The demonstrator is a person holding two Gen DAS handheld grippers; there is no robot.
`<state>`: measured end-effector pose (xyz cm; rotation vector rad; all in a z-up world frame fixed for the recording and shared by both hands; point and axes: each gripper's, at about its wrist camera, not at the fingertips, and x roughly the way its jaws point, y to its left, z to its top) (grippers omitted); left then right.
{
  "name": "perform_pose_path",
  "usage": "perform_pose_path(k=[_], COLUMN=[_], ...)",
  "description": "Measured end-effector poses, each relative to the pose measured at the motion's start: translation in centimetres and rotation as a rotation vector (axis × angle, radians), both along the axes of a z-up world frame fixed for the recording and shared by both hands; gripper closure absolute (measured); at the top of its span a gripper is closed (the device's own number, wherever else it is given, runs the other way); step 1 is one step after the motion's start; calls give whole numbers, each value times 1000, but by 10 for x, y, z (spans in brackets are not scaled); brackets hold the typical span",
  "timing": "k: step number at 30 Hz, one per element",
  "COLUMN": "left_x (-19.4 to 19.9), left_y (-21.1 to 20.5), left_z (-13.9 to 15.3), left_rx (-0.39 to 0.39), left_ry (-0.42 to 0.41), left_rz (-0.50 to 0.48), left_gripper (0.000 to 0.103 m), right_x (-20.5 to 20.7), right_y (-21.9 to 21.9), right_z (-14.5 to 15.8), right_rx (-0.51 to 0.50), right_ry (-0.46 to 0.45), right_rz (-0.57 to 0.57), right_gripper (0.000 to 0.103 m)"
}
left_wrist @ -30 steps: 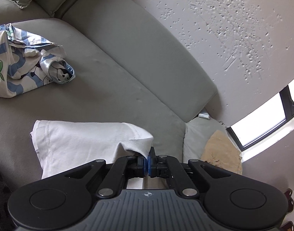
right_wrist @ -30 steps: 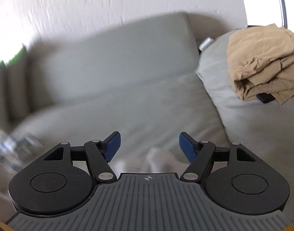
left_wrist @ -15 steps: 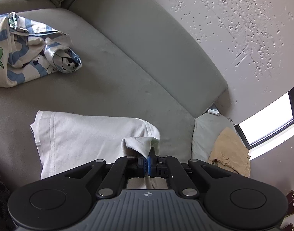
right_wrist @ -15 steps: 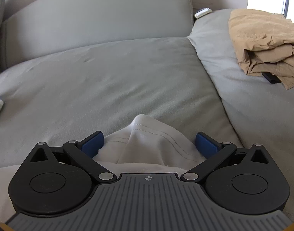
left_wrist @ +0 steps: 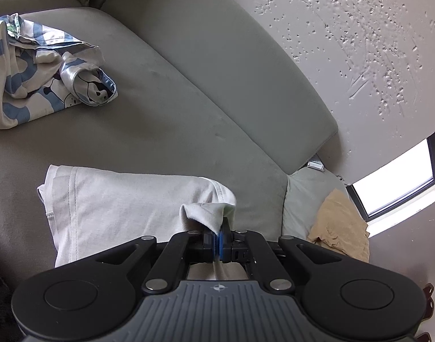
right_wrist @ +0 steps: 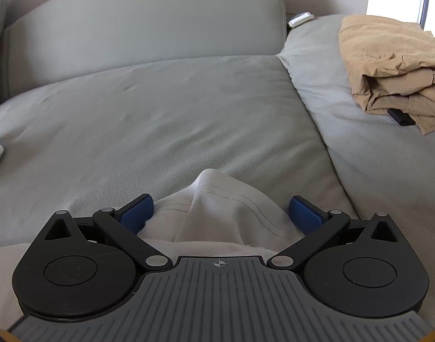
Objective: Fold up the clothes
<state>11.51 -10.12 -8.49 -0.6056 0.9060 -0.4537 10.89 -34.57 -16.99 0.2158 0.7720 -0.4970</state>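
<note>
A white garment (left_wrist: 126,202) lies partly folded on the grey sofa seat (left_wrist: 166,119). My left gripper (left_wrist: 218,242) is shut on a raised corner of that white garment, which peaks just above the pads. In the right wrist view the same white garment (right_wrist: 226,211) bunches up in a stitched hump between the blue pads (right_wrist: 137,213). My right gripper (right_wrist: 220,213) stands wide open, and its pads do not press on the cloth.
A crumpled blue-and-white patterned garment (left_wrist: 43,68) lies at the far left of the seat. A folded tan garment (right_wrist: 388,68) rests on the right-hand cushion, with a small dark object (right_wrist: 400,119) under its edge. The sofa backrest (right_wrist: 143,22) and a window (left_wrist: 394,182) stand beyond.
My right gripper's jaws have spread wider and it has tipped down over the white garment's hump. The left gripper has shifted slightly, its grip on the corner unchanged.
</note>
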Motion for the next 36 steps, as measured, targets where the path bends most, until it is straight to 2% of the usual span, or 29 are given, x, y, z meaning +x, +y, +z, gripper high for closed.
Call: perform_pose_path(k=[36], left_x=[1], left_y=[7], left_z=[-4], left_rx=[-14], left_ry=[10], left_rz=[8], left_gripper=[103], right_x=[-1], right_y=[0], right_z=[-2], right_rx=[1], right_ry=[-4], right_rz=[0], right_gripper=[0])
